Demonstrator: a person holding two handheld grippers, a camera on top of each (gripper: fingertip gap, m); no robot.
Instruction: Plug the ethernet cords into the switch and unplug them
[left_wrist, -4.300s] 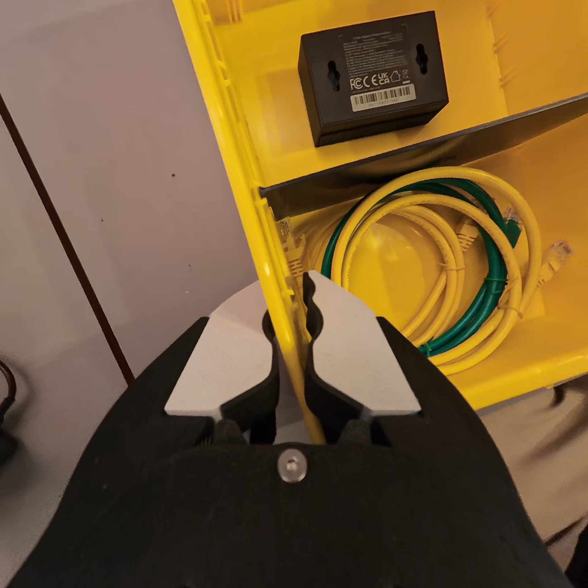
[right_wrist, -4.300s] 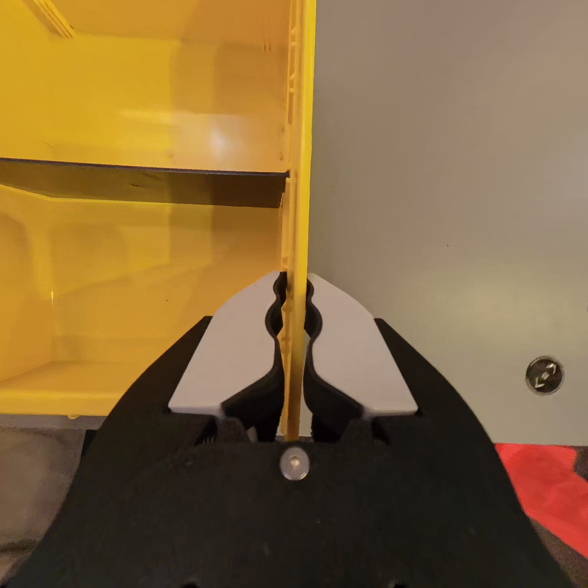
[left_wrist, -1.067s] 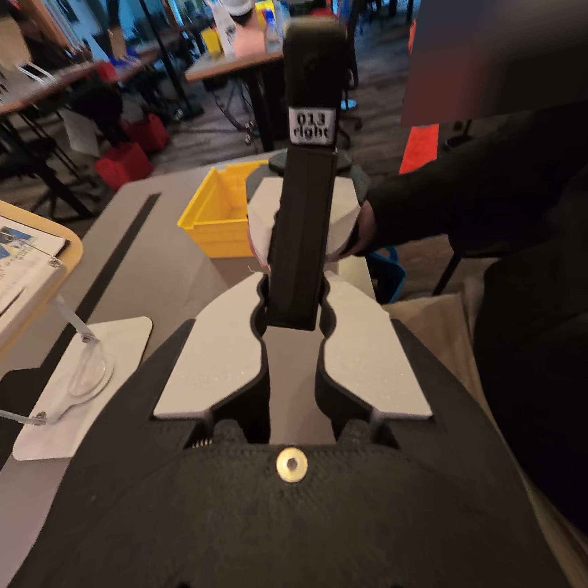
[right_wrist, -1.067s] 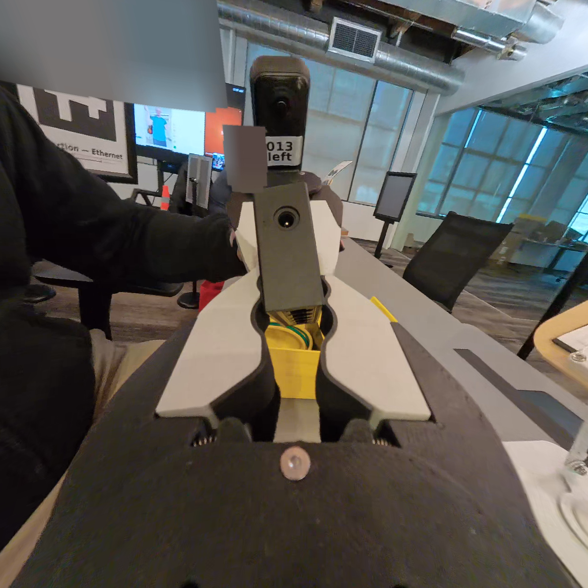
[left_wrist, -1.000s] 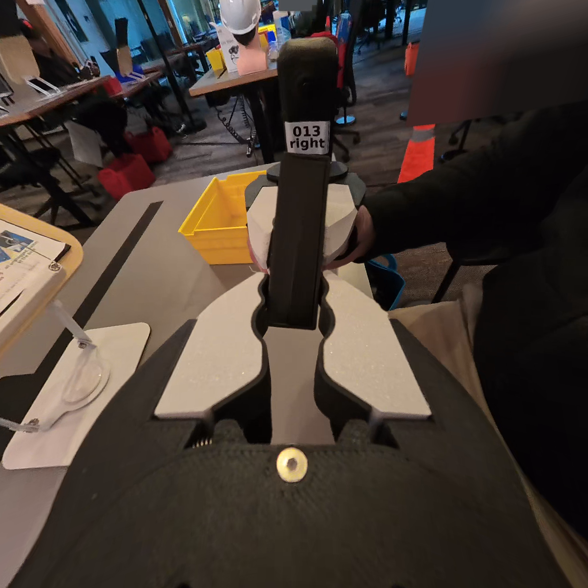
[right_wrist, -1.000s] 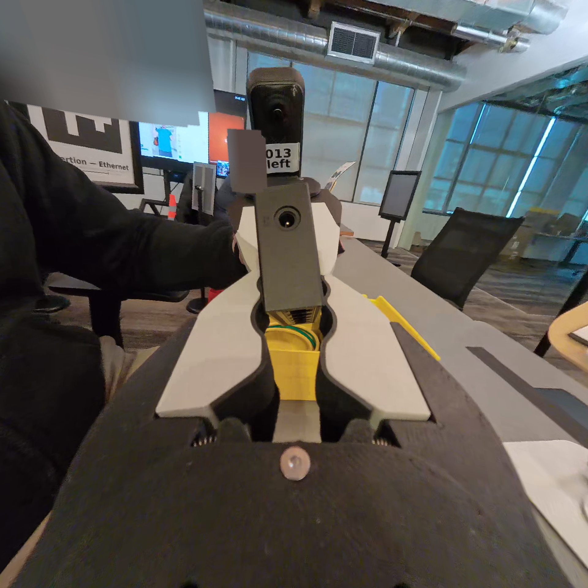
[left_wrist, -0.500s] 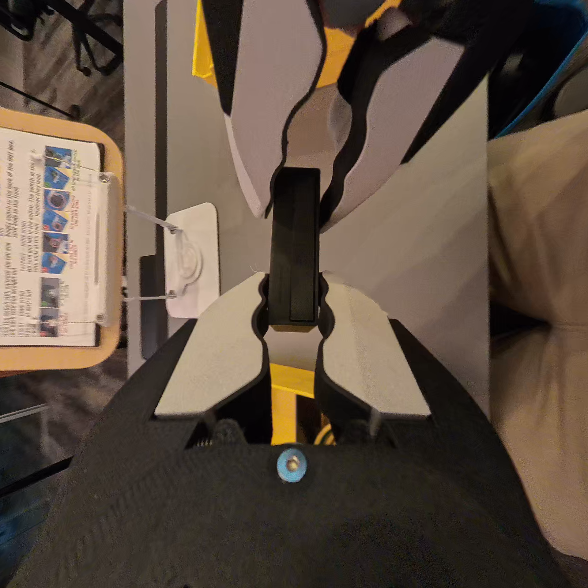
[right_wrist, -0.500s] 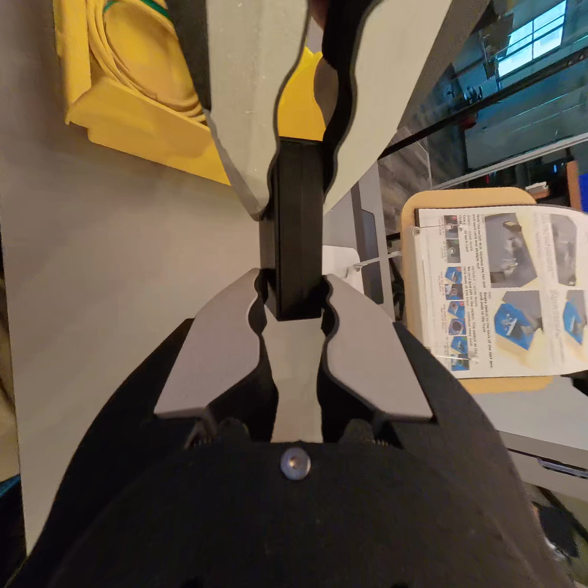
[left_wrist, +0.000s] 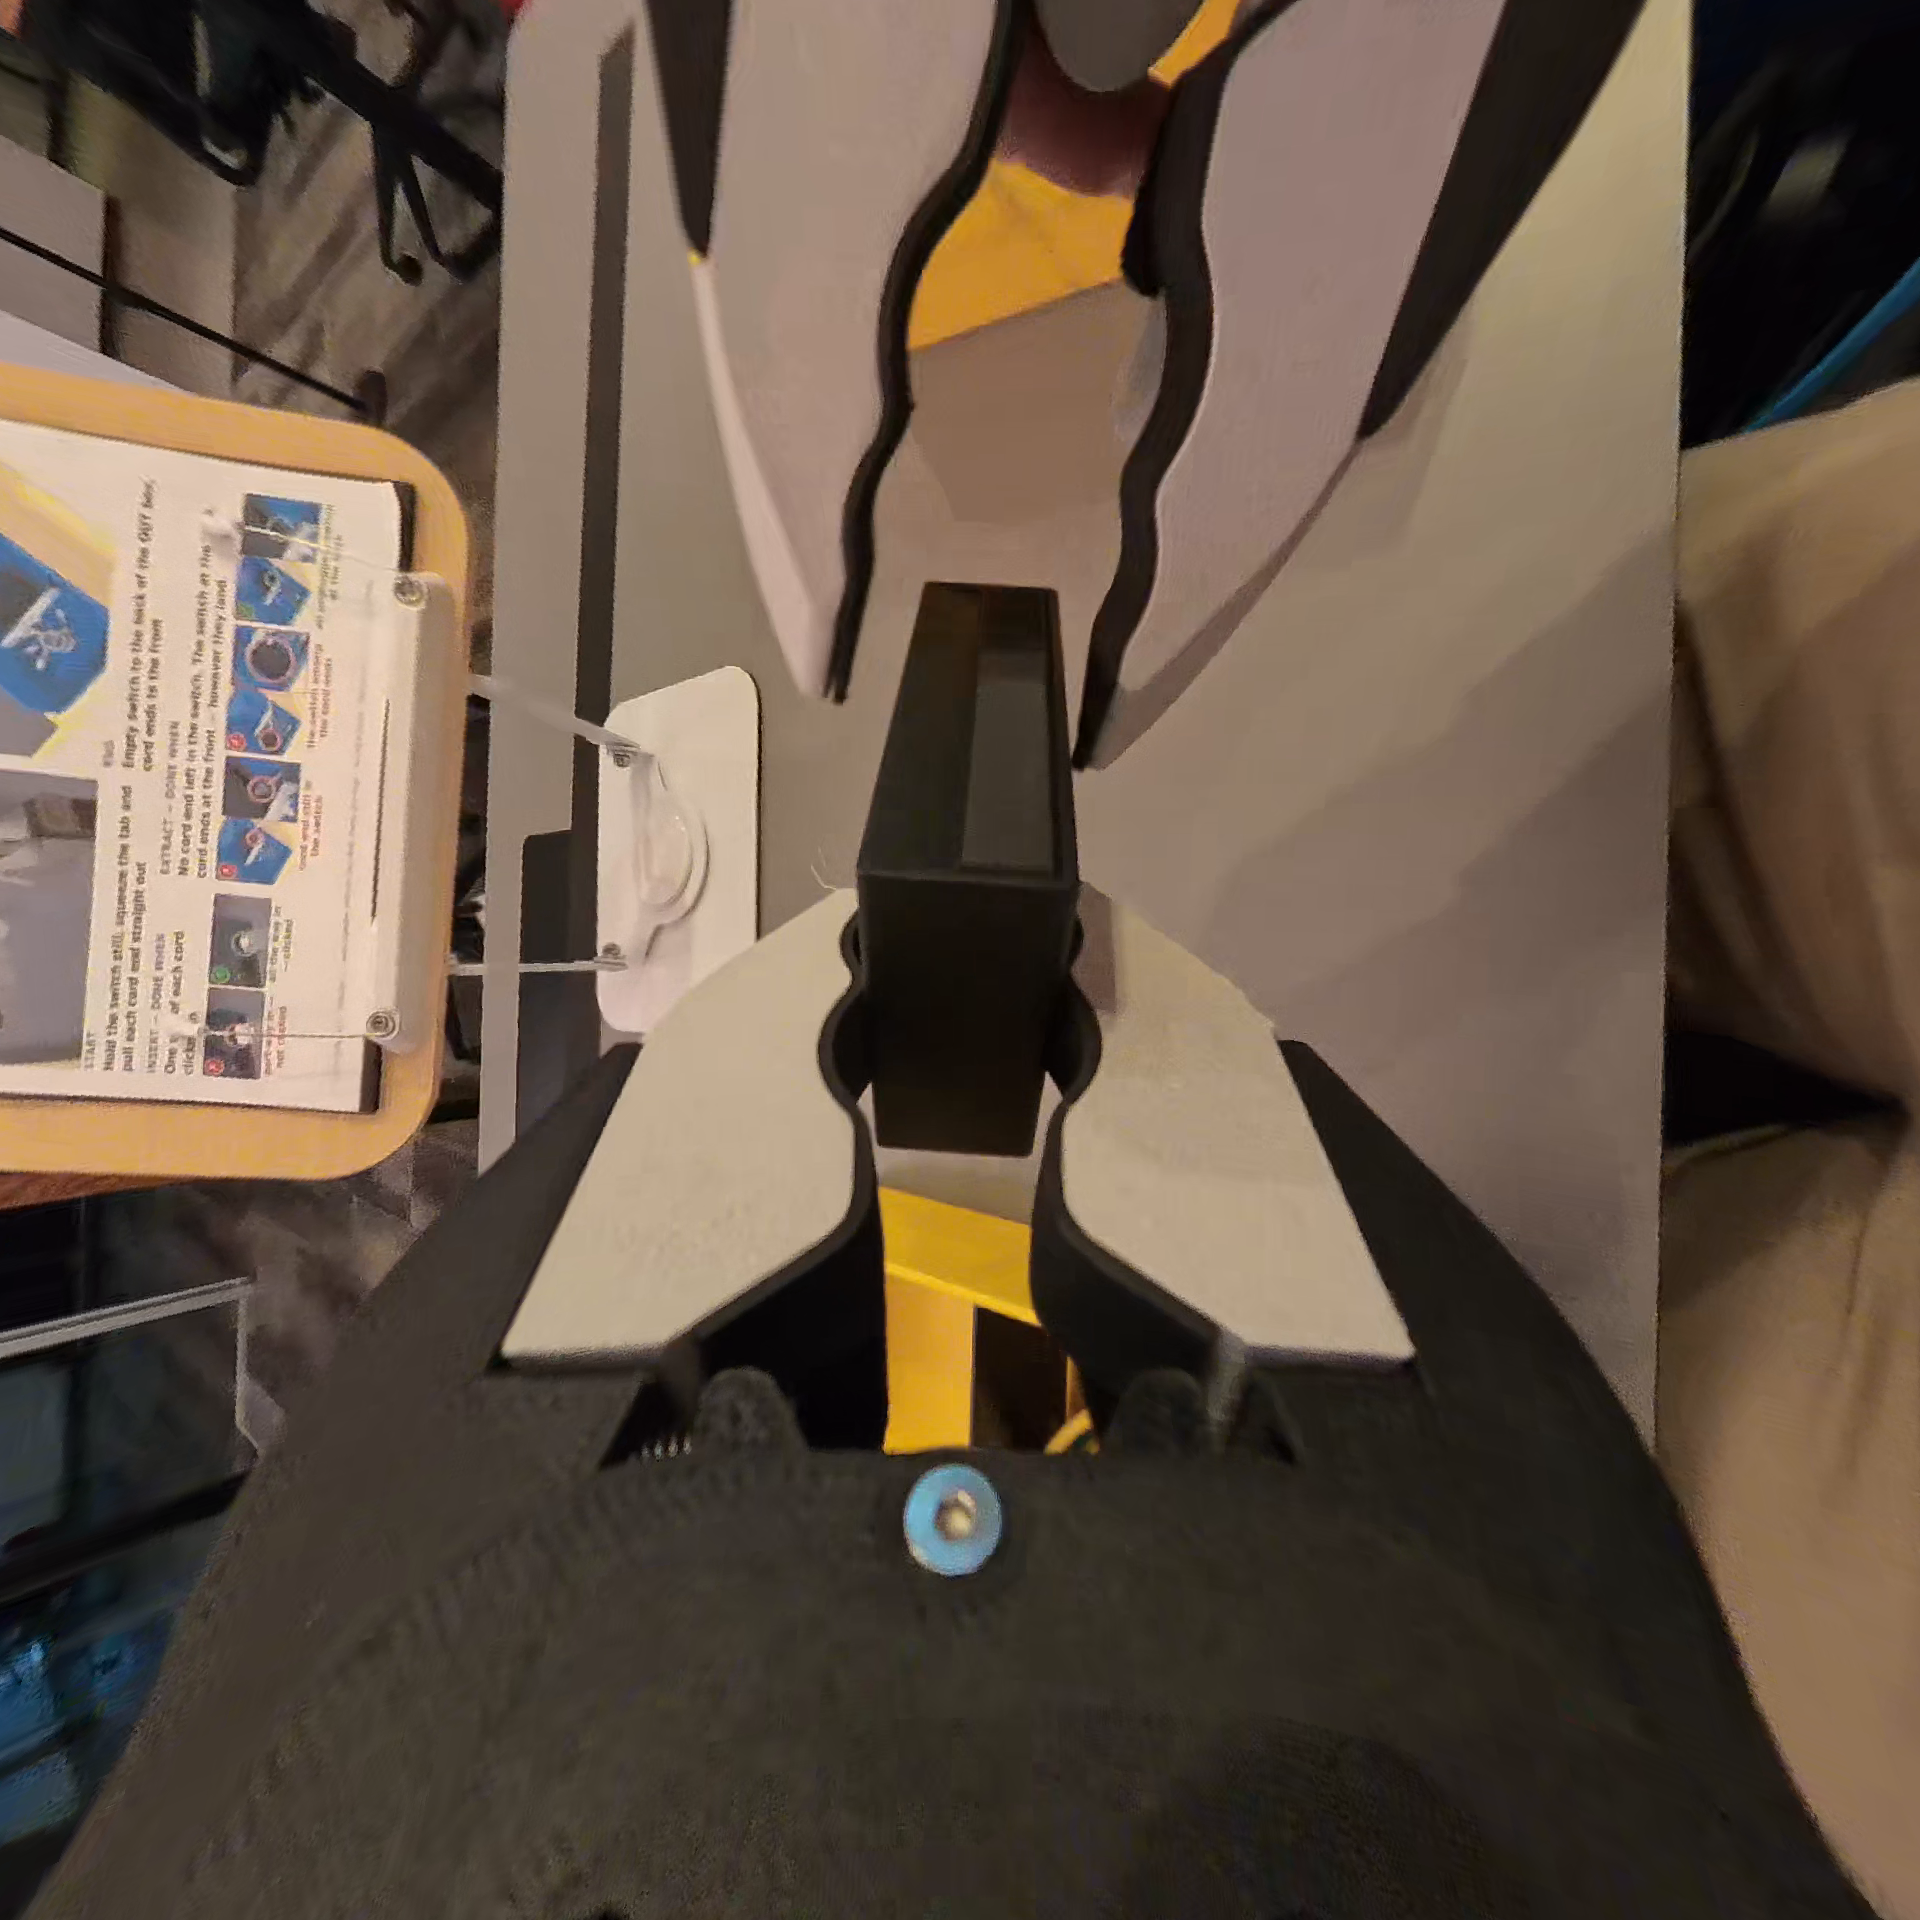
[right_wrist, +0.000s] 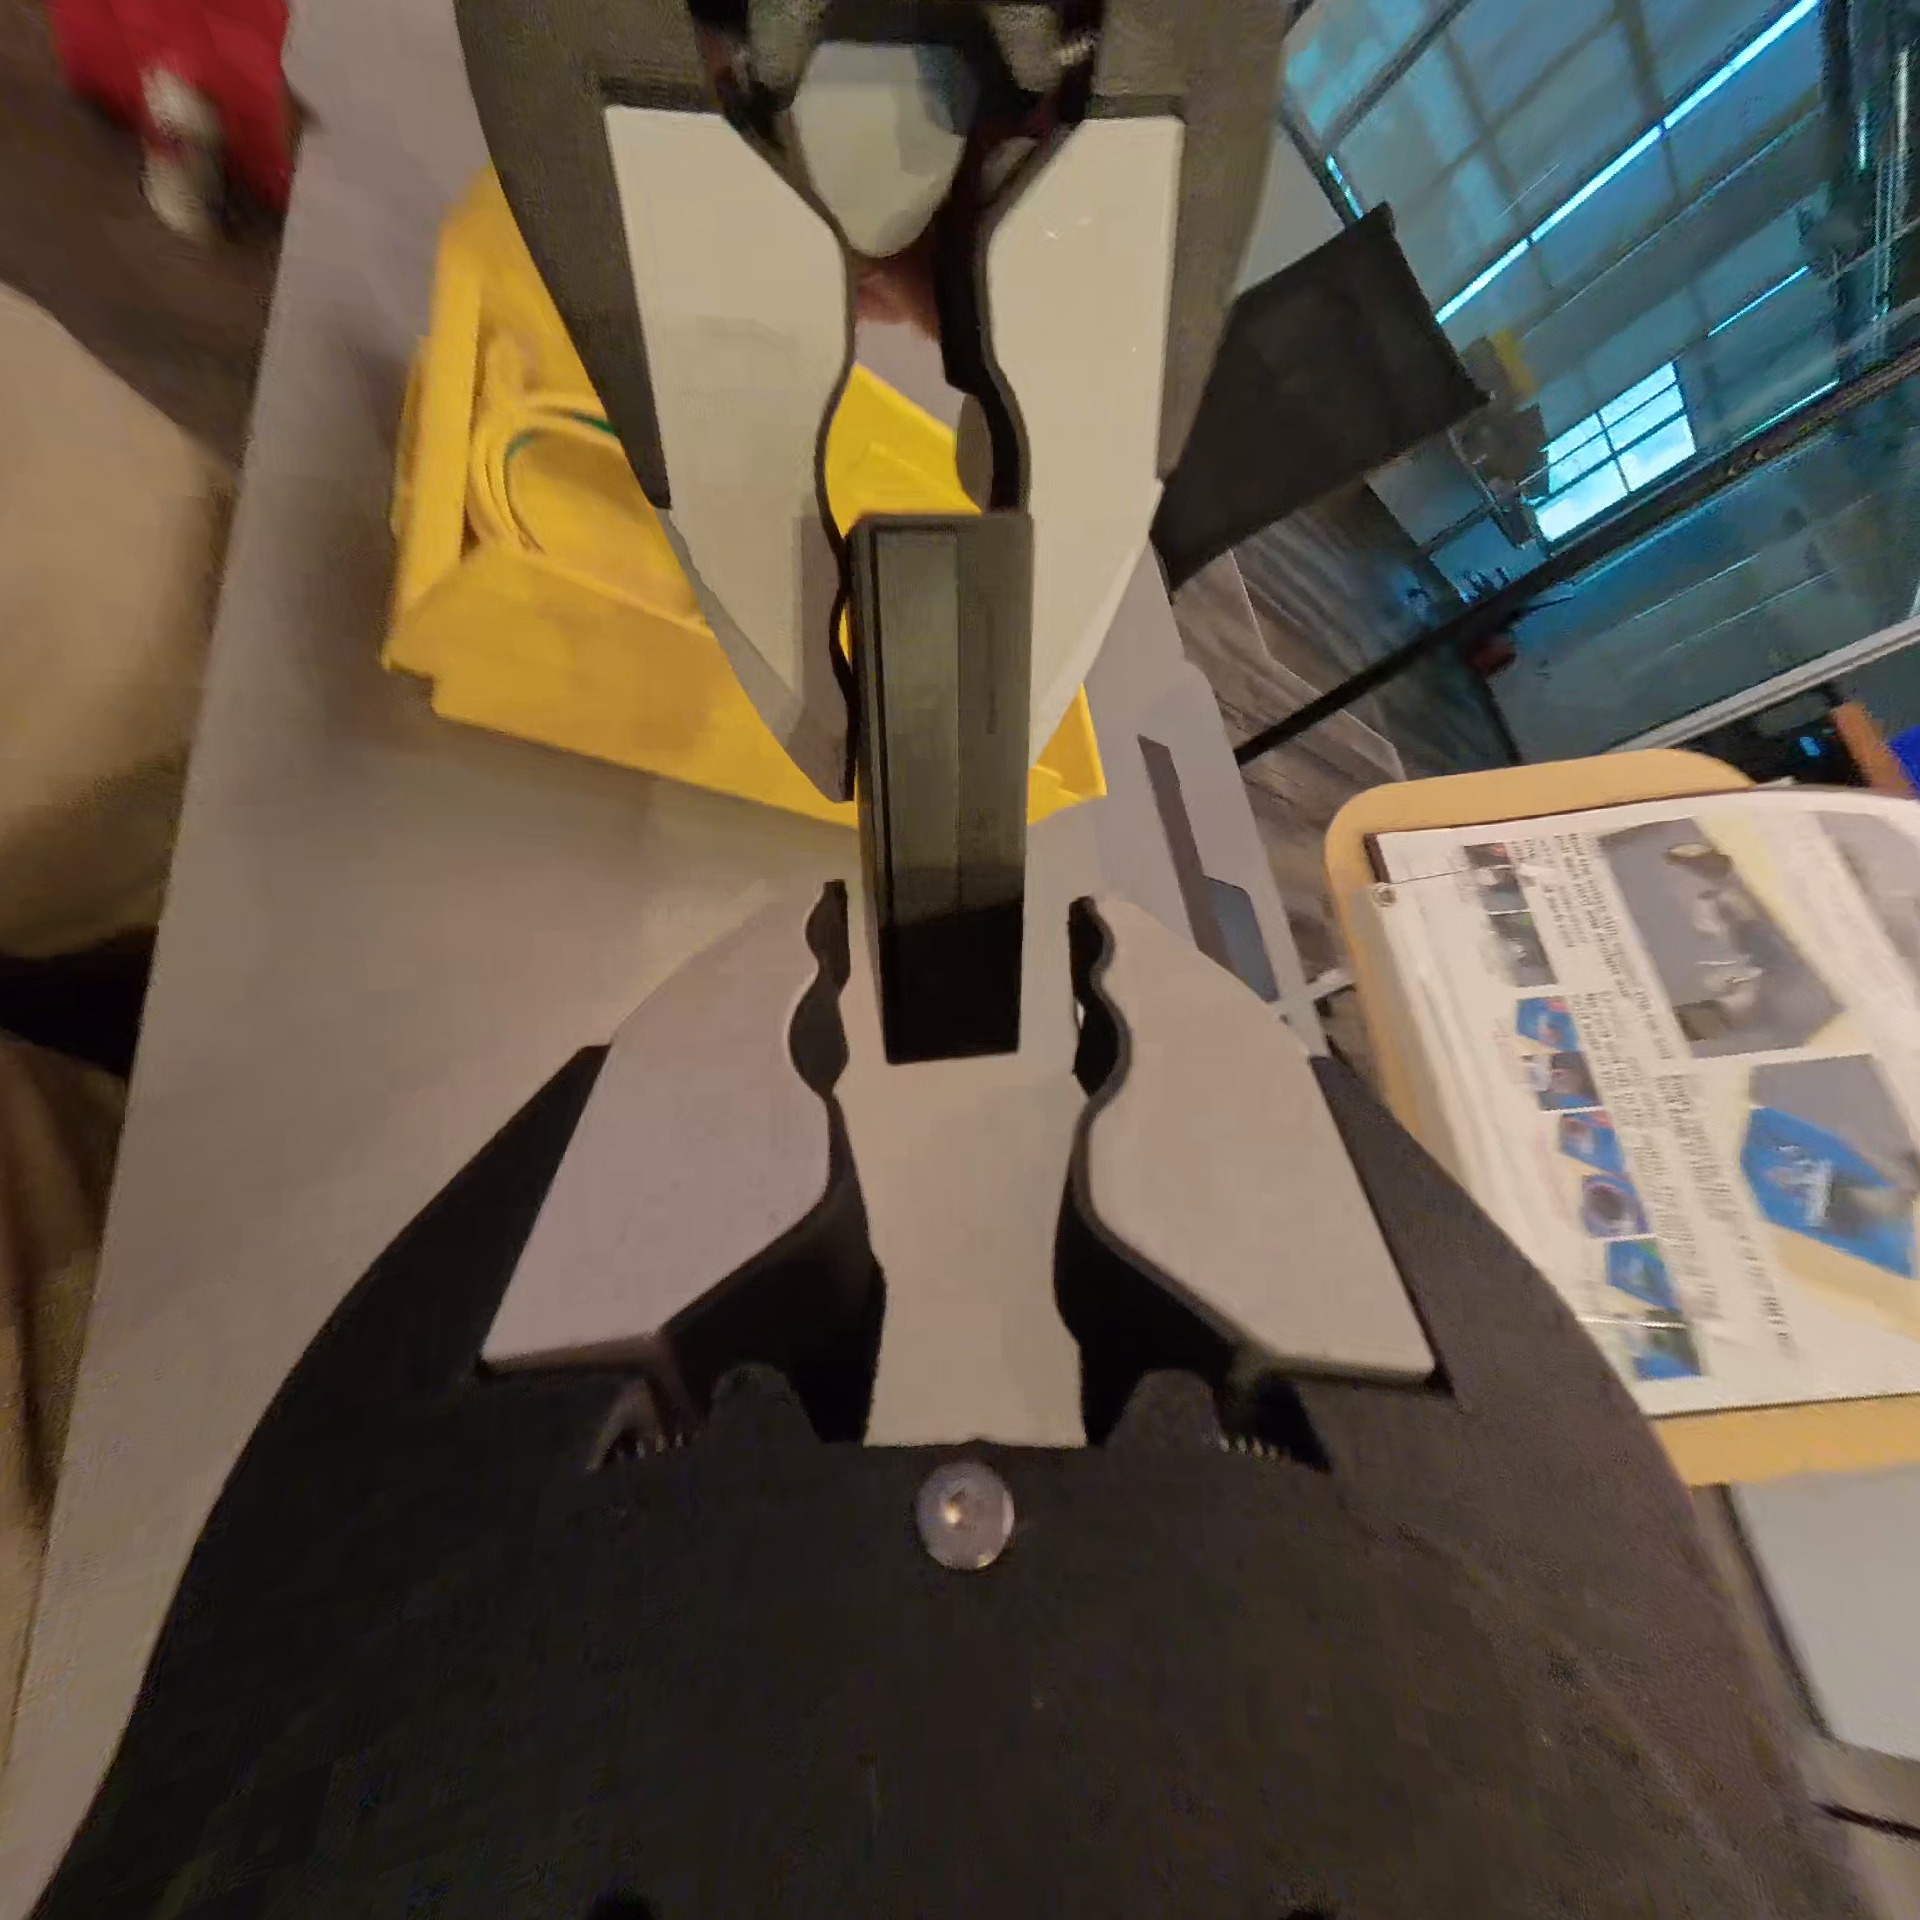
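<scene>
The black switch (left_wrist: 966, 810) hangs in the air above the grey table, held edge-on. My left gripper (left_wrist: 961, 914) is shut on its near end. In the right wrist view the left gripper (right_wrist: 935, 748) holds the switch's (right_wrist: 935, 779) far end. My right gripper (right_wrist: 956, 904) is open, with a gap on each side of the switch. In the left wrist view it (left_wrist: 956, 727) straddles the far end without touching. The yellow and green ethernet cords (right_wrist: 499, 457) lie coiled in the yellow bin (right_wrist: 582, 665).
The grey table (right_wrist: 364, 935) lies below. A wooden board with a printed instruction sheet (left_wrist: 208, 779) stands on a white base (left_wrist: 686, 831) at the table's far side; it also shows in the right wrist view (right_wrist: 1662, 1039). A person's tan trousers (left_wrist: 1787, 727) are at the table's near edge. My two grippers' fingertips are within a few centimetres of each other.
Half a second ago both grippers were shut on the switch. The right gripper has since opened and let go. The left gripper still holds the switch.
</scene>
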